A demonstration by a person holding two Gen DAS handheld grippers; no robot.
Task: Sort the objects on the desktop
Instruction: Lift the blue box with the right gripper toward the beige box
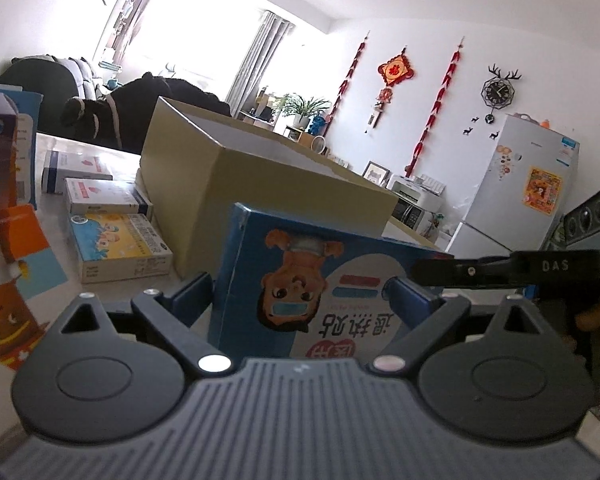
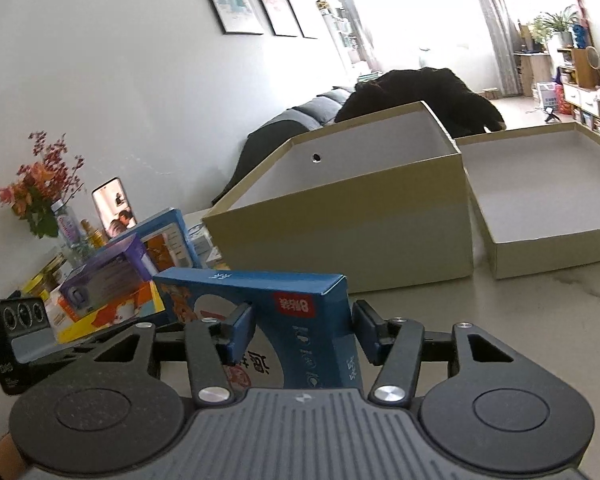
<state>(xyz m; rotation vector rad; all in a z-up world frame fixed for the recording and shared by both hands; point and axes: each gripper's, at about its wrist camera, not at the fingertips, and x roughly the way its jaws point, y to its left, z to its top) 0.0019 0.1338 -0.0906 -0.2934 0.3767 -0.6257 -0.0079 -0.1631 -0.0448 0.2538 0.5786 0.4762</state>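
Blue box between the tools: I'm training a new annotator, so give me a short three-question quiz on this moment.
1. Fill in: in the right wrist view, the lid lies open side up to the ___ of the cardboard box.
2. What sits between the fingers of both the left tool and the right tool? A a mug; B the blue box; C a stapler.
3. True or false: the lid is closed on the cardboard box.
Key: 1 right; 2 B; 3 false.
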